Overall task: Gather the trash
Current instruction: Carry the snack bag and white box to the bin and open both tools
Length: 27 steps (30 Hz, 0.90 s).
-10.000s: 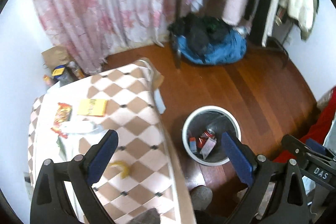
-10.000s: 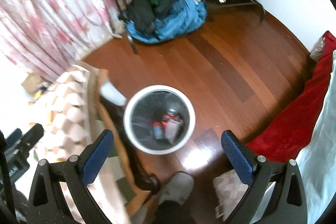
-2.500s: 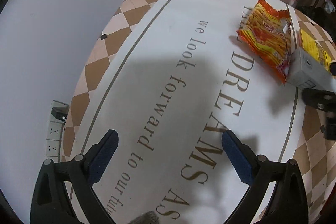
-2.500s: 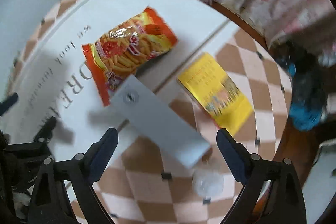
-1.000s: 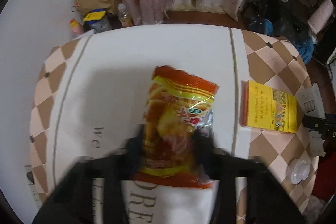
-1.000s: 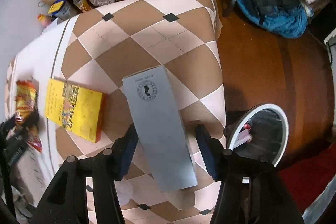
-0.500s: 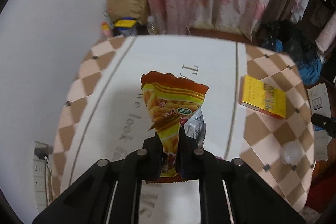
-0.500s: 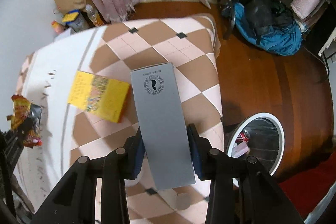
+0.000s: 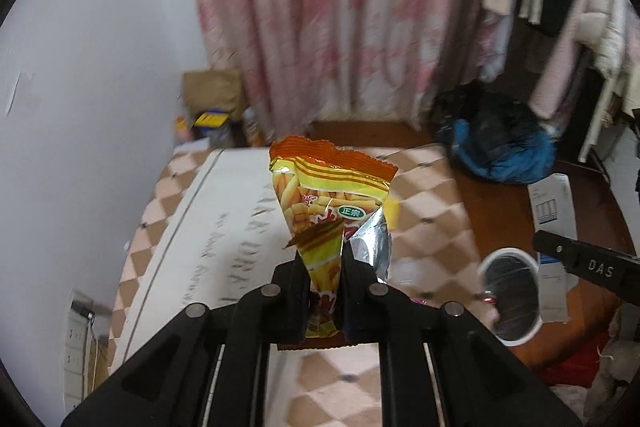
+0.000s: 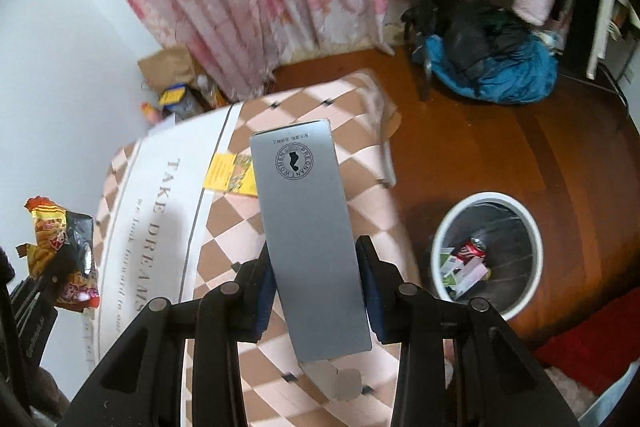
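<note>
Orange snack bag [image 9: 320, 227] pinched in left gripper [image 9: 323, 291]; right gripper [image 10: 318, 287], angled downward, clamps grey box [image 10: 308, 227].

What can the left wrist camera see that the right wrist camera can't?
Only the left view shows the wall socket strip. Only the right view shows the red drink can inside the bin and the tablecloth's "TAKE DREAMS" lettering sharply. Both show the crinkly orange snack bag, grey flat carton, yellow packet and white round bin.

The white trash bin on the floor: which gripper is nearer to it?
Right. The right gripper, shut on the grey box, hangs beside the trash bin; the left gripper, holding the snack bag, is farther across the table.
</note>
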Tool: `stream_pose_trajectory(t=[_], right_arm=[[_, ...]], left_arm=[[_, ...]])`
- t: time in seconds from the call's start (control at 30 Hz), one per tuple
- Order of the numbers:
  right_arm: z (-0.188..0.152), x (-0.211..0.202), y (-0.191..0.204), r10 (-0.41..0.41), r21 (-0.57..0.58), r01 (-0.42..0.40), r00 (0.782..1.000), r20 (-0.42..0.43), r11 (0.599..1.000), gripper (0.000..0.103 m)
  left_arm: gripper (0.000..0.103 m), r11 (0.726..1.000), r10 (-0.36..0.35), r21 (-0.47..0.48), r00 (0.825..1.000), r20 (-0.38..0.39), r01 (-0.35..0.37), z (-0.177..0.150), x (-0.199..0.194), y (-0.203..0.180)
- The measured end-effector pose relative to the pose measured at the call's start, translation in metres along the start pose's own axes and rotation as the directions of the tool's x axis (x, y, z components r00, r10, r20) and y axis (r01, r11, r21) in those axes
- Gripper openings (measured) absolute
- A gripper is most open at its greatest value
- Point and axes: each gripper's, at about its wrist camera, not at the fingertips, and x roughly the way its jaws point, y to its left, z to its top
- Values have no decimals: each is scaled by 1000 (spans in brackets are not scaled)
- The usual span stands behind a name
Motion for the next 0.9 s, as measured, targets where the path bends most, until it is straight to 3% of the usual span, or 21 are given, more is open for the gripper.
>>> stream_pose_trajectory(t=[0.2, 0.37, 0.57, 0.7, 0.77, 0.9], right_arm=[[-2, -52, -76, -29, 88, 23, 998, 61, 996, 39], [-7, -68, -151, -77, 172, 65, 995, 63, 983, 39], [-13, -54, -235, -117, 264, 108, 993, 20, 959, 39], [-14, -21, -284, -115, 313, 118, 993, -27, 942, 39], [-16, 0, -305, -98, 342, 111, 994, -55, 933, 39], [-25, 54, -340, -52, 400, 96, 992, -119, 911, 39]], left_arm=[[9, 992, -96, 88, 994, 44, 92, 10, -22, -77], [9, 975, -180, 138, 984, 19, 175, 10, -14, -147], [9, 950, -239, 193, 969, -59, 246, 1, 24, -224], [9, 935, -263, 208, 954, -143, 288, -9, 61, -267], [9, 928, -273, 200, 939, -207, 314, -16, 87, -284], [9, 922, -288, 150, 890, -353, 358, -36, 146, -307]])
